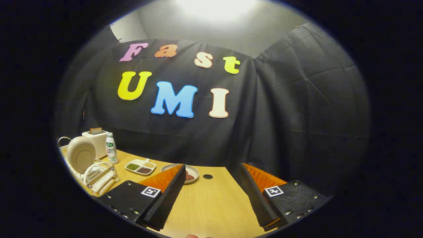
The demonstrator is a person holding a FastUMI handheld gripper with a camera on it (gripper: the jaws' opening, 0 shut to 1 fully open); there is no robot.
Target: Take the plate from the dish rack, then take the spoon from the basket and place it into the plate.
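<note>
A cream plate (81,154) stands on edge in a white wire dish rack (99,177) to the left of my fingers. My gripper (211,195) is open above the wooden table (211,205), with nothing between its two black and orange fingers (165,195). It points toward the black cloth wall, well to the right of the rack. I cannot make out a spoon or a basket.
Behind the rack stand a white toaster (96,140) with bread in it and a small white bottle (111,148). A divided dish of beans (140,167) and a grey plate with dark food (190,174) lie beyond the left finger. A round hole (207,176) marks the tabletop.
</note>
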